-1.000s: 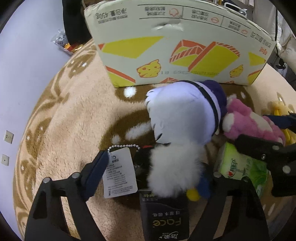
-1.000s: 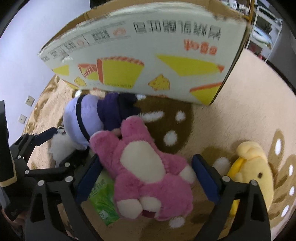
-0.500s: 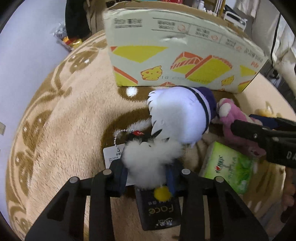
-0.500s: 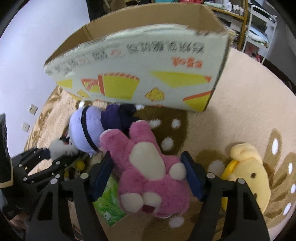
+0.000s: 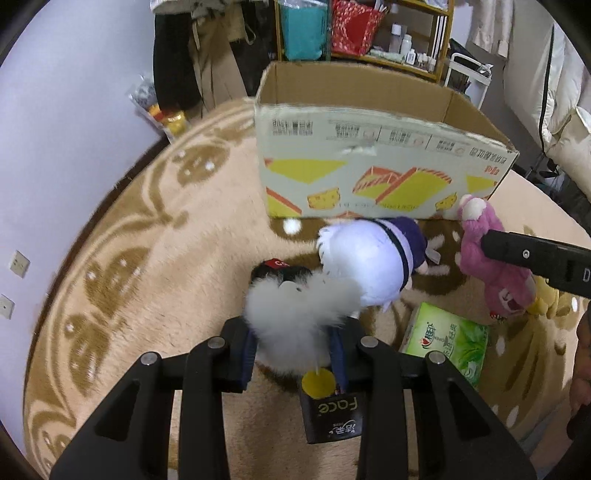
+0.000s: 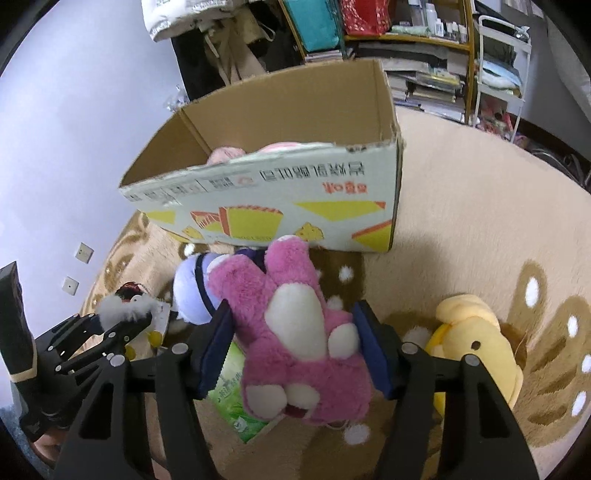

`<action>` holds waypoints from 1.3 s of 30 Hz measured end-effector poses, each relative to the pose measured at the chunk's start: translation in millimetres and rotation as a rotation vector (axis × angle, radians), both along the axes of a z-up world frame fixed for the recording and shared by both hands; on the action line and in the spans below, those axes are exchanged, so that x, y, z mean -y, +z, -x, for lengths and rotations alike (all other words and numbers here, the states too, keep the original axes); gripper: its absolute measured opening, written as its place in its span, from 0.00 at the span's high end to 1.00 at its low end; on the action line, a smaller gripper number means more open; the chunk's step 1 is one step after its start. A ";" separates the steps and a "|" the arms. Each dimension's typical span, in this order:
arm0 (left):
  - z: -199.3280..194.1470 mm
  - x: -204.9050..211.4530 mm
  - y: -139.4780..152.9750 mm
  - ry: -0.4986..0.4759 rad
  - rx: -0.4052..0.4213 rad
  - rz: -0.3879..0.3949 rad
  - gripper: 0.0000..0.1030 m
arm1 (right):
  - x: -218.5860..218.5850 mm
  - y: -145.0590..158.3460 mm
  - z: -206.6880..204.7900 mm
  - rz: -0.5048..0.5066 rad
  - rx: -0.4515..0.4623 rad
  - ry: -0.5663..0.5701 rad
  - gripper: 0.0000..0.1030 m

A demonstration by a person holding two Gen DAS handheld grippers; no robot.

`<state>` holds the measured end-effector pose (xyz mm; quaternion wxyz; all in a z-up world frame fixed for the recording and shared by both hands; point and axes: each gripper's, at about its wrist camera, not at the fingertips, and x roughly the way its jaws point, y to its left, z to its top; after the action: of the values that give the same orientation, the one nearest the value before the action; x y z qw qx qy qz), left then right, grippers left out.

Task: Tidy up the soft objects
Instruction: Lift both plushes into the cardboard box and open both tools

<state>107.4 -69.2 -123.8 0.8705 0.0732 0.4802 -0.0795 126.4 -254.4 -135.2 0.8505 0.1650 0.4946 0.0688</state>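
My left gripper (image 5: 295, 347) is shut on a white fluffy plush toy (image 5: 295, 314) with a black cap and holds it above the rug; it also shows in the right wrist view (image 6: 125, 310). My right gripper (image 6: 295, 350) is shut on a pink plush bear (image 6: 295, 332) and holds it raised; the bear also shows in the left wrist view (image 5: 495, 266). A lavender and purple plush doll (image 5: 373, 262) lies on the rug in front of an open cardboard box (image 5: 369, 177). The box (image 6: 277, 206) holds pink plush. A yellow plush (image 6: 476, 343) lies at the right.
A green tissue pack (image 5: 447, 339) and a black packet (image 5: 332, 413) lie on the beige patterned rug (image 5: 147, 258). Shelves with bags and bottles (image 5: 351, 33) stand behind the box. A purple wall (image 5: 55, 110) is at the left.
Both grippers have closed on their toys and lifted them. The left one took the white fluffy toy, the right one the pink bear. Both views now look down into the box.
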 end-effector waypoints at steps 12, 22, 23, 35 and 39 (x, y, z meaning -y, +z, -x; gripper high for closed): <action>10.5 10.1 24.2 -0.067 0.104 -0.097 0.69 | 0.0 44.7 19.0 -0.010 0.162 -0.067 0.34; -1.8 13.7 64.2 -0.061 0.223 -0.065 0.69 | 10.8 95.9 18.1 -0.043 0.305 -0.105 0.34; -6.9 14.8 69.4 -0.057 0.234 -0.056 0.69 | 11.8 99.8 14.9 -0.039 0.314 -0.108 0.34; -81.4 49.6 128.1 -0.089 0.355 -0.012 0.68 | 11.9 128.4 -42.8 0.038 0.359 -0.085 0.32; -106.1 45.6 128.6 -0.076 0.283 0.117 0.68 | 11.3 122.2 -61.5 0.029 0.333 -0.087 0.29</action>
<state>213.5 -114.9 4.7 0.9285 0.0509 0.3443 -0.1291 187.9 -265.6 -13.0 0.9251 0.1603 0.3404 0.0509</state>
